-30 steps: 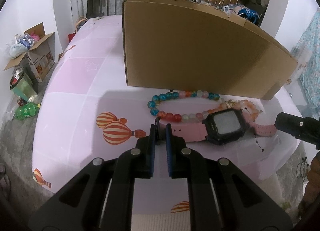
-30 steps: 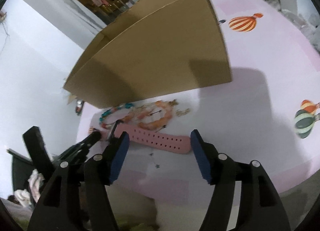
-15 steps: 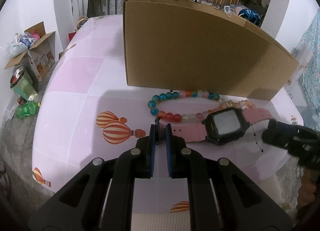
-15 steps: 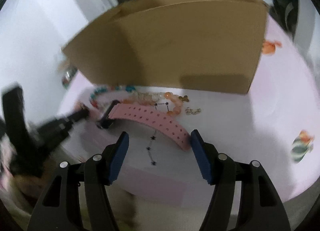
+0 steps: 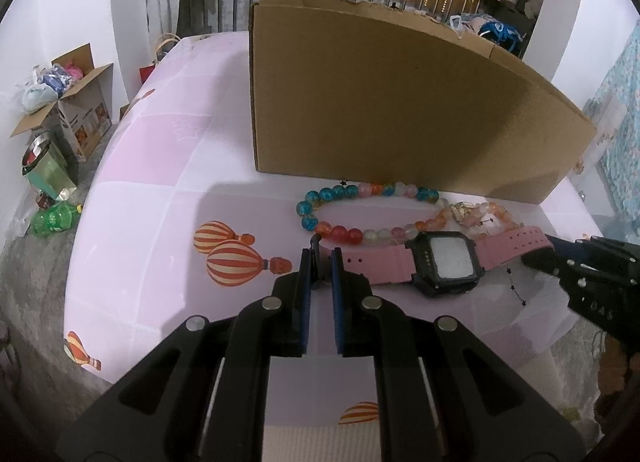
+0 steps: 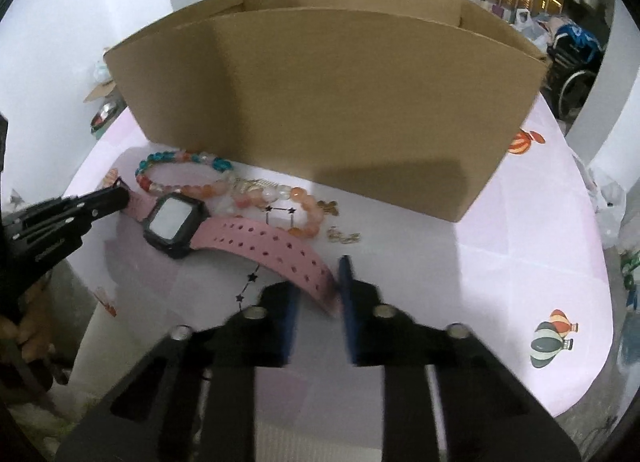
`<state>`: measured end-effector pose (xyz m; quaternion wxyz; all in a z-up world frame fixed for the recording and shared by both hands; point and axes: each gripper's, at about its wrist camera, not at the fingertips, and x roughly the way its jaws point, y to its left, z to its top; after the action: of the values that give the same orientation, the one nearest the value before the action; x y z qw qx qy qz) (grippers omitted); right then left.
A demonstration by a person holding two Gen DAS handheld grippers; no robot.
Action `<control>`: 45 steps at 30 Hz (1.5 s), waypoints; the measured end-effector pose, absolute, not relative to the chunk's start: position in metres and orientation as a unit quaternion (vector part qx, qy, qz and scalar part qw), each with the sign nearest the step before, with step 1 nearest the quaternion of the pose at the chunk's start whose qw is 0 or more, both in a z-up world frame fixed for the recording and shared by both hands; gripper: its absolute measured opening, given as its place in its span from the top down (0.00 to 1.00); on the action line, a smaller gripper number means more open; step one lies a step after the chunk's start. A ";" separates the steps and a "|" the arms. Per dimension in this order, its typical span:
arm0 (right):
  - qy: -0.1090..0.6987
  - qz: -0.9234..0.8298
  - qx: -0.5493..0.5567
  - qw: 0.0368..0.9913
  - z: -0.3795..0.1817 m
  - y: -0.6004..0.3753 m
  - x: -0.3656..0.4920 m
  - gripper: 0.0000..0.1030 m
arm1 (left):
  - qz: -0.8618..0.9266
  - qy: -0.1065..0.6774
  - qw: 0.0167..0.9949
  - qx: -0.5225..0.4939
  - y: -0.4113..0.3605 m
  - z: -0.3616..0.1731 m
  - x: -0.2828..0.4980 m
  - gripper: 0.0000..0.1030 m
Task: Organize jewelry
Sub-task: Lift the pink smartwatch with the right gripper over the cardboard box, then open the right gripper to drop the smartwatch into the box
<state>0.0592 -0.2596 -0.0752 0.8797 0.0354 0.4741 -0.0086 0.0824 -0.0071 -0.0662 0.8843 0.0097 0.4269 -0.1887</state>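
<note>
I am looking down at a worktop covered in pink cloth printed with hot-air balloons, with an open cardboard box standing at its far side. Just in front of the box lies a pink watch with a black square face, laid flat, its two straps stretched out sideways. Behind it, close to the box wall, sit a multicoloured bead bracelet, a peach bead bracelet and a small gold piece. My left gripper has its fingers narrow, pinched on the buckle end of the watch strap. My right gripper is at the opposite, perforated strap end, its fingers closing with the strap tip between them; motion blur keeps me from telling whether the blue pads press it yet
</note>
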 end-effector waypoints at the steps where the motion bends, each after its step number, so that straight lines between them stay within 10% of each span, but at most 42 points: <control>1: 0.469 -0.011 0.039 0.882 -0.073 -0.262 0.059 0.90 | -0.191 0.423 0.886 0.007 -0.006 -0.065 0.081 0.94; 20: 0.320 0.047 -0.010 0.946 0.079 -0.263 0.079 0.94 | -0.267 0.280 0.922 -0.033 0.010 0.101 0.087 0.95; 35: 0.514 -0.028 -0.059 0.855 0.018 -0.323 0.290 0.94 | -0.240 0.457 0.854 0.069 -0.125 0.054 0.305 0.96; 45: 0.531 -0.045 -0.127 0.837 0.010 -0.321 0.280 0.56 | -0.209 0.465 0.858 0.065 -0.128 0.029 0.315 0.67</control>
<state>0.2804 -0.3215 0.0099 0.8365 -0.1275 0.5310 -0.0450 0.3152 -0.1277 0.0293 0.8578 0.0650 0.4650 -0.2092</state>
